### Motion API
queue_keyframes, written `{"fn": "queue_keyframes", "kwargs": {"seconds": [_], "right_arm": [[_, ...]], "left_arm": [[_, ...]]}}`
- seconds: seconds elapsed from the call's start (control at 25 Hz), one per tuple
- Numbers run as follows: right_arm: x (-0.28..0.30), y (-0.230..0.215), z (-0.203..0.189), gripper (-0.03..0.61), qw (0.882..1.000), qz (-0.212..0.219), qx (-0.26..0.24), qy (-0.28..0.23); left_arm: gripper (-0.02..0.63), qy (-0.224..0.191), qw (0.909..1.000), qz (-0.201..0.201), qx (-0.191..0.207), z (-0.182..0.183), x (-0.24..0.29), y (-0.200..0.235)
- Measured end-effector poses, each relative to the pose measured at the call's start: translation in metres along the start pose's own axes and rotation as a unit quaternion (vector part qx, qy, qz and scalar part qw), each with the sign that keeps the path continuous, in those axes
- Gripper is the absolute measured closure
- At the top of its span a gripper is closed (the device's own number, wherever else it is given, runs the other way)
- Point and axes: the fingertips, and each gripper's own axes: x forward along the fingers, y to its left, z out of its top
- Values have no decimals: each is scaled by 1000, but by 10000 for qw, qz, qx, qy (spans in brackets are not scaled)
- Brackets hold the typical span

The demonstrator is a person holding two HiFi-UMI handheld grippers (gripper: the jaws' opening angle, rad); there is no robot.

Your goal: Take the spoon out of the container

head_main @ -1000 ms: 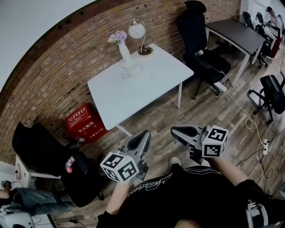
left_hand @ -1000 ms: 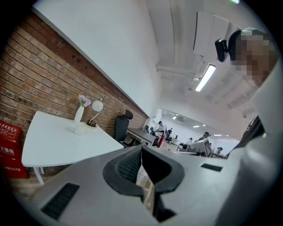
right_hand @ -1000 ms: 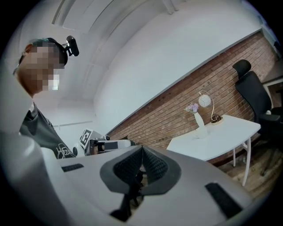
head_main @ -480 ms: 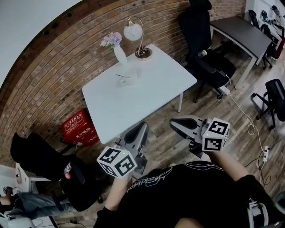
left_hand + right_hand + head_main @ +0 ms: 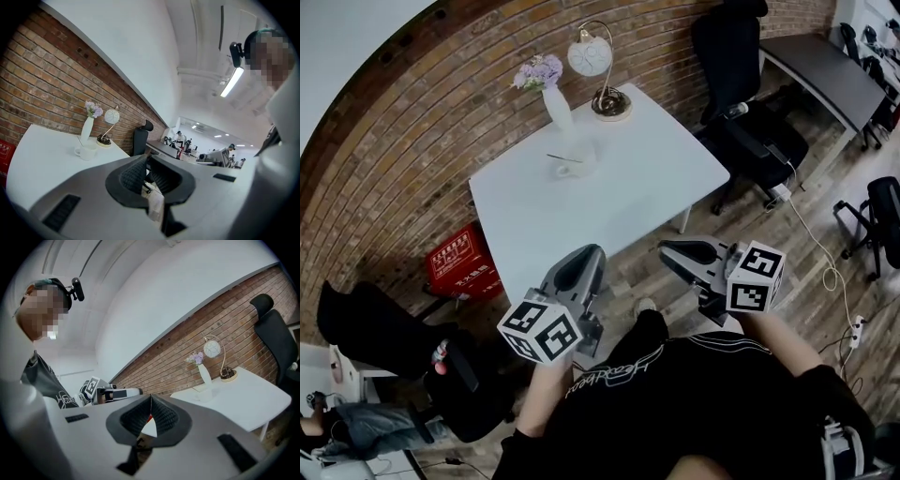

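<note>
On table (image 5: 628,202), thin spoon (image 5: 562,157) in white mug (image 5: 579,167)

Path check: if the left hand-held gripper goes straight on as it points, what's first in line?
Likely nothing near: the left hand-held gripper aims over the table toward the chair; depth unclear.

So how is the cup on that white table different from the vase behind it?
The cup is short and squat; the vase is tall and slim. The cup has a thin spoon sticking out; the vase holds purple flowers. Both are white and stand upright, close together, on the table near the brick wall.
</note>
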Motion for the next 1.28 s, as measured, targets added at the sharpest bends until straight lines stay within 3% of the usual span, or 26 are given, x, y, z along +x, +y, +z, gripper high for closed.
{"fn": "queue_keyframes", "kwargs": {"seconds": [0.6,1.04,1.28], "right_arm": [[113,-134,52,581,9990,-276,307,168],[148,-169,58,581,9988,-308,315,215],[156,-187,59,581,9985,-261,351,340]], "left_arm": [[604,389,9982,451,-84,39,104,178],[420,142,9921,1138,-500,54,132,274],[414,61,9854,1605,-557,60,143,308]]}}
